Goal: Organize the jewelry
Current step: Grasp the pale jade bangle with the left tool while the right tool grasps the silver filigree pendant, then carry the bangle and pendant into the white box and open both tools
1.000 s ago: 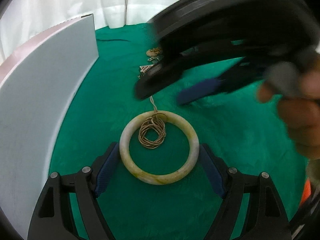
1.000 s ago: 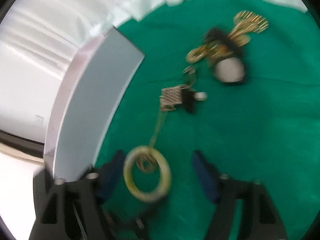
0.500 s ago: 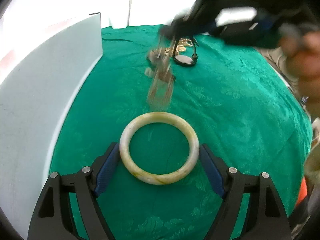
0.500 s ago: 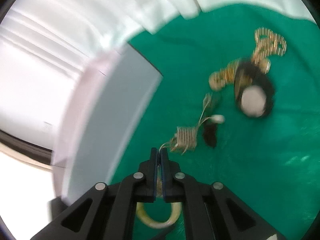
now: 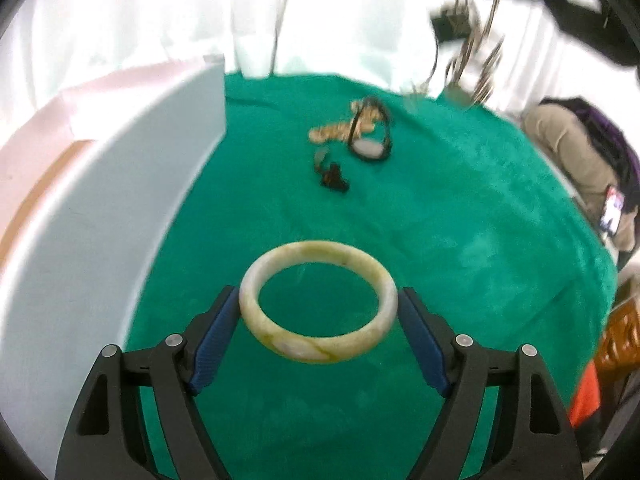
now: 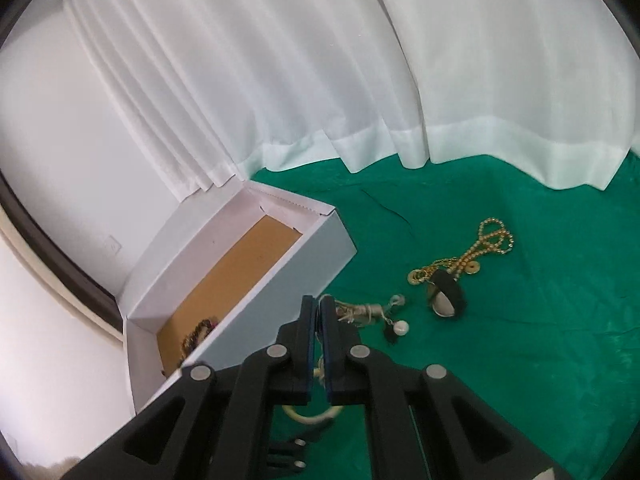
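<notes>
The open box [image 6: 240, 280] stands on the tablecloth [image 6: 520, 360] at its left side, with the curtain [image 6: 320, 80] hanging behind both. A beaded bracelet [image 6: 198, 334] lies inside the box at its near end. Right of the box, a bead necklace [image 6: 488, 246] lies on the cloth, with a banded ring [image 6: 446, 298] touching its near end. An earring [image 6: 396, 326] lies between the ring and the box. The bangle [image 5: 319, 301] sits between the left gripper [image 5: 319, 334] fingers, nearer than the other pieces. A chain necklace [image 6: 360, 312] hangs from the right gripper [image 6: 318, 312], above the cloth.
</notes>
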### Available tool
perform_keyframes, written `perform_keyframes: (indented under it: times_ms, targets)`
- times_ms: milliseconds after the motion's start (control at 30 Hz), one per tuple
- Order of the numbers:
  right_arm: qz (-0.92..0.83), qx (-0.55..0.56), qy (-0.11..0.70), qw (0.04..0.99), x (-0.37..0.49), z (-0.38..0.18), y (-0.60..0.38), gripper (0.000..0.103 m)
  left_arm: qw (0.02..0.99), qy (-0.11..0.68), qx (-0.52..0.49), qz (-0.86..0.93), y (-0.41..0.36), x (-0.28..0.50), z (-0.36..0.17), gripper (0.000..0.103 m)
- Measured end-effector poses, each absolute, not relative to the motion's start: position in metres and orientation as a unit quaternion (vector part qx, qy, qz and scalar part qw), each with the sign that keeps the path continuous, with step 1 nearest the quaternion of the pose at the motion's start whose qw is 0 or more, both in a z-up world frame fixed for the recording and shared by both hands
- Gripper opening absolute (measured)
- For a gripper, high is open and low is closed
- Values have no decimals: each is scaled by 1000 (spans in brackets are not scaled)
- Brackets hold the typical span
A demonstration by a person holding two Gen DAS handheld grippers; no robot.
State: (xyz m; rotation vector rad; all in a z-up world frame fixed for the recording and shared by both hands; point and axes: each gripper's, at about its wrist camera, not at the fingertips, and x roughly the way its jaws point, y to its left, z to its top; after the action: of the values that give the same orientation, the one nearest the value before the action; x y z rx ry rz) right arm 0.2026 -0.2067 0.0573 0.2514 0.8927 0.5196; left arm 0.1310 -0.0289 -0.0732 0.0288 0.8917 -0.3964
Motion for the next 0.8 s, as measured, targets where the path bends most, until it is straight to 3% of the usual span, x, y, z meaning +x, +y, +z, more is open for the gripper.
perform_keyframes:
  times_ms: [400, 667, 800]
  targets:
    - [279, 73, 416, 862, 183, 72, -175, 3, 905, 394, -64, -148, 41, 81, 11, 80]
    - [366, 62, 395, 840, 200, 104, -88, 3, 922, 364, -115, -60, 150, 68, 86, 80]
    - [412, 58, 410, 812, 206, 99, -33, 3, 924, 367, -106, 11, 201, 75, 85, 80]
